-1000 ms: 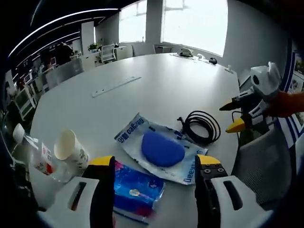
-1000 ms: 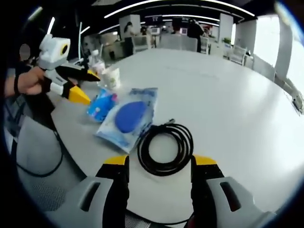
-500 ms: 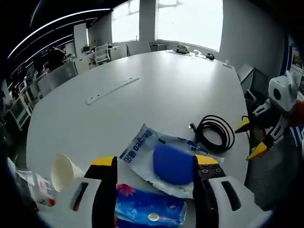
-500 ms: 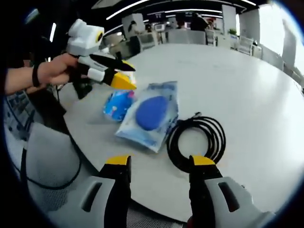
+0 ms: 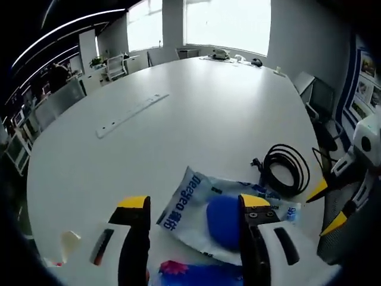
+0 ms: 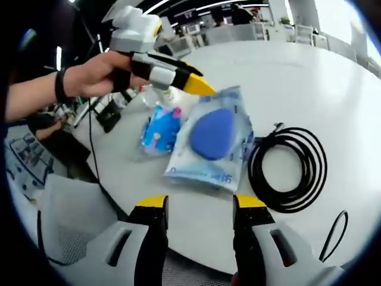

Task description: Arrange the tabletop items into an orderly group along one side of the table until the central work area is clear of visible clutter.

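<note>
Two grippers are in view, each with its jaws spread apart and nothing between them. Your left gripper (image 5: 191, 205) hangs over the near edge of the white table (image 5: 196, 107), above the clear plastic pouch (image 5: 205, 199) that holds a blue oval pad (image 5: 221, 219). The right-hand jaw covers part of that pad and the pouch edge beyond it. Just below the pouch, at the bottom of the left gripper view, lies the blue tissue pack (image 5: 196, 277); it is cut off by the frame, so you see only its upper edge. A white object (image 5: 68, 243) sits at the lower left, too cropped to identify. The coiled black cable (image 5: 287, 168) lies just beside the pouch, and past it your right gripper enters from the right edge, yellow tips apart.

In the right gripper view, your right gripper (image 6: 199, 205) is held off the table edge, short of the pouch (image 6: 217, 149). The tissue pack (image 6: 158, 128) lies beside the pouch, touching or overlapping it. The cable (image 6: 289, 167) lies on the pouch's other side. Your hand (image 6: 98, 72) holds the left gripper (image 6: 199, 83) above the pouch. A clear bottle (image 6: 156, 95) stands behind its jaws, largely hidden.
</note>
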Demonstrator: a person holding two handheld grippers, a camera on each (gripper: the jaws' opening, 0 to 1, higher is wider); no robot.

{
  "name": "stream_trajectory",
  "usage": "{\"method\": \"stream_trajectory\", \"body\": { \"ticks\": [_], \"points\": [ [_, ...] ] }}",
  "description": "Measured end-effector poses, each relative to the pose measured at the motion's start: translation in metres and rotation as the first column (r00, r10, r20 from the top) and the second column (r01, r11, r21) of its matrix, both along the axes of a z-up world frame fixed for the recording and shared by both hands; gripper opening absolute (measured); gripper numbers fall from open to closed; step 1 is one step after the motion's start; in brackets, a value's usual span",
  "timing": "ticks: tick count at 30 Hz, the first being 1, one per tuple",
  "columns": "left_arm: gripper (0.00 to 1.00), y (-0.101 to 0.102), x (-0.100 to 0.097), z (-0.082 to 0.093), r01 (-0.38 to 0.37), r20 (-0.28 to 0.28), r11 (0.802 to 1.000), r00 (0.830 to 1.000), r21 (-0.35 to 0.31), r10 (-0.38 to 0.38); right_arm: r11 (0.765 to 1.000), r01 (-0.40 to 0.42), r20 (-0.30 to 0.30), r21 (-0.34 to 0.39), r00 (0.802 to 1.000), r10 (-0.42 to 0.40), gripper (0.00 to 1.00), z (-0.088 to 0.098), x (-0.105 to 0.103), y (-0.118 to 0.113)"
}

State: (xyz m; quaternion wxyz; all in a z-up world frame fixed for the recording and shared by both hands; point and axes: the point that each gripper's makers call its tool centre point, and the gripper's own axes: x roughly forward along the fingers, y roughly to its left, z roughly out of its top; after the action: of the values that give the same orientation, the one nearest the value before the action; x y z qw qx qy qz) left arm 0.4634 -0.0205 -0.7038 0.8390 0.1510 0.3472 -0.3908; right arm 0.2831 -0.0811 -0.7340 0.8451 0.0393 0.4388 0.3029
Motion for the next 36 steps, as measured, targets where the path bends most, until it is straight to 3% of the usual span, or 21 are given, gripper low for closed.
{"method": "stream_trajectory", "body": {
  "ticks": [12,20,25,27,33,36],
  "points": [
    [0.58,-0.002,0.014,-0.024,0.035,-0.040,0.999,0.999,0.022,-0.034,0.999,0.047,-0.064,-0.004,0.997,-0.048,0.39,-0.008,0.005,0.026],
    [0.53,-0.005,0.015,-0.034,0.069,-0.065,0.997,0.996,0.035,-0.067,0.988,0.157,-0.135,0.014,0.979,-0.153,0.39,-0.014,0.011,0.029],
    [0.47,-0.005,0.016,-0.041,0.078,-0.087,0.996,0.993,0.039,-0.075,0.975,0.220,-0.168,0.018,0.962,-0.214,0.35,-0.017,0.016,0.026],
    [0.43,-0.003,0.016,-0.044,0.076,-0.098,0.996,0.993,0.046,-0.071,0.955,0.292,-0.208,0.042,0.938,-0.278,0.35,-0.018,0.020,0.025],
    [0.30,0.000,0.014,-0.046,0.071,-0.111,0.996,0.992,0.057,-0.064,0.944,0.330,-0.222,0.024,0.922,-0.317,0.30,-0.023,0.026,0.022],
    [0.19,0.006,0.017,-0.044,0.060,-0.095,0.996,0.994,0.070,-0.053,0.938,0.347,-0.231,0.023,0.914,-0.333,0.25,-0.026,0.028,0.023]
  ]
}}
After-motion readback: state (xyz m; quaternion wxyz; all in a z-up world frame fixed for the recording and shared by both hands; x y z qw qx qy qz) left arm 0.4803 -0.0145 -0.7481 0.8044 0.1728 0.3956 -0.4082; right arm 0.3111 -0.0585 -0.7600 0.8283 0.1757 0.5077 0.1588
